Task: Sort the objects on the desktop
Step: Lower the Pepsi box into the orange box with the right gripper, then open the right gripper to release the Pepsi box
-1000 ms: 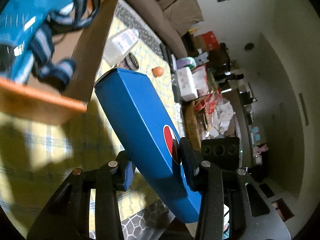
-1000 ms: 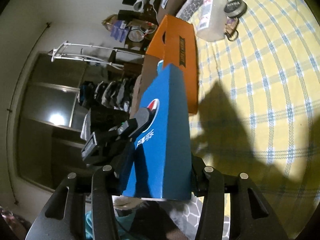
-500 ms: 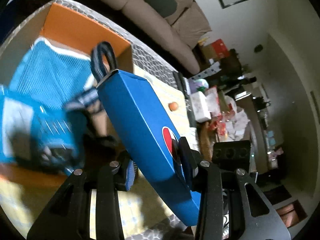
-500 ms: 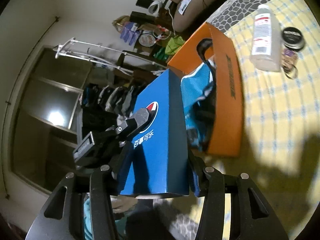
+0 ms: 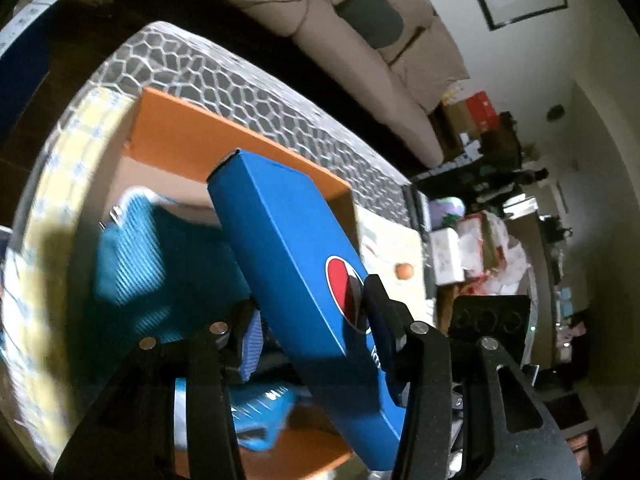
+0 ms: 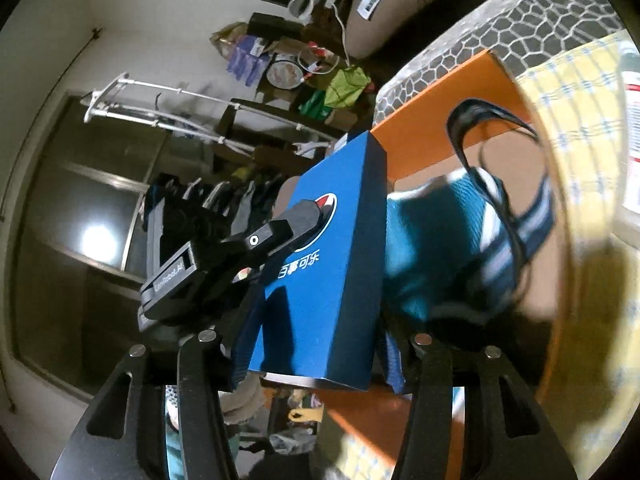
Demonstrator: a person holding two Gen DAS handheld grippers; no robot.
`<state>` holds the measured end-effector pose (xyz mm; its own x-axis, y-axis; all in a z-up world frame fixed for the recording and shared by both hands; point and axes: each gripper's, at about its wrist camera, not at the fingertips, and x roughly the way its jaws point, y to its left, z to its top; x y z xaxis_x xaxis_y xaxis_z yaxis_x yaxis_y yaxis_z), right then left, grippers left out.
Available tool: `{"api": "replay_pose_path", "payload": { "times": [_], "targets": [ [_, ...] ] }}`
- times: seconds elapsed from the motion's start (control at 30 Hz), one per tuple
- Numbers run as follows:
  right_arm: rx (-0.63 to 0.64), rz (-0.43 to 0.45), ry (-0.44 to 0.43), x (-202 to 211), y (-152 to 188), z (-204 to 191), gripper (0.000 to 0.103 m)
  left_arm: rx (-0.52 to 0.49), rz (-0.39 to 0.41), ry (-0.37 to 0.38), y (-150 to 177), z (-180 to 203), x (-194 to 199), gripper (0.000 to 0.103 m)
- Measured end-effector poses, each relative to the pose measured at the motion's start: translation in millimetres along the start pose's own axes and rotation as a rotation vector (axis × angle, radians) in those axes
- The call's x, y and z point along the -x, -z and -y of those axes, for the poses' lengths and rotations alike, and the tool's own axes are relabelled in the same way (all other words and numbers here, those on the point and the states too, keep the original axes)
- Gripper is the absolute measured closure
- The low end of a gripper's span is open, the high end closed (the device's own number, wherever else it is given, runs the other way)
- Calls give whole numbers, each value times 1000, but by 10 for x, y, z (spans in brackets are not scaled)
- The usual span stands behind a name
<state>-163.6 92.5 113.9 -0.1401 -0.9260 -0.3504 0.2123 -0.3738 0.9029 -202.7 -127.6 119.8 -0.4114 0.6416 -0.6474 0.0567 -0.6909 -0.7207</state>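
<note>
The blue box (image 6: pixel 320 292) at the centre of the right wrist view bears a round red, white and blue Pepsi emblem with white Chinese characters below it reading 百事可乐; in the left wrist view the same emblem shows on the box (image 5: pixel 296 264) at centre right, its lettering hidden. On the black gripper body (image 6: pixel 172 276) at centre left of the right wrist view stands small white lettering, too blurred to read surely. The bottle label (image 6: pixel 632 120) at the right edge carries print too small to read.
</note>
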Motion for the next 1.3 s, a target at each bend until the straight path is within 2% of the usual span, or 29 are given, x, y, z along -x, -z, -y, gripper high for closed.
{"api": "replay_pose_path", "payload": {
  "times": [0.17,0.43,0.57,0.8,0.93,1.03,1.1,1.23,1.3],
  "targets": [
    [-72,-19,-32,-379,-121,167,48,-26,-41,-51,-205,-274,-39,60],
    [-102,-66,65,-700,-132,354,40,-172,-98,-226,-298,-239,-182,60],
    [-111,-105,145,-771,-134,400,36,-223,-134,-339,-286,-233,-323,62],
    [-31,-173,297,-855,-35,342,36,-312,-152,-450,-197,-189,-450,62],
    [2,-166,336,-835,5,316,36,-311,-128,-476,-202,-169,-373,62],
    [22,-159,358,-797,21,284,36,-286,-99,-449,-204,-163,-227,56],
    [30,-154,359,-746,42,256,36,-281,-77,-449,-195,-148,-129,46],
    [41,-135,377,-636,74,199,35,-264,-56,-435,-146,-114,34,43],
    [50,-116,382,-559,90,138,30,-260,-55,-429,-107,-92,82,38]
  ]
}}
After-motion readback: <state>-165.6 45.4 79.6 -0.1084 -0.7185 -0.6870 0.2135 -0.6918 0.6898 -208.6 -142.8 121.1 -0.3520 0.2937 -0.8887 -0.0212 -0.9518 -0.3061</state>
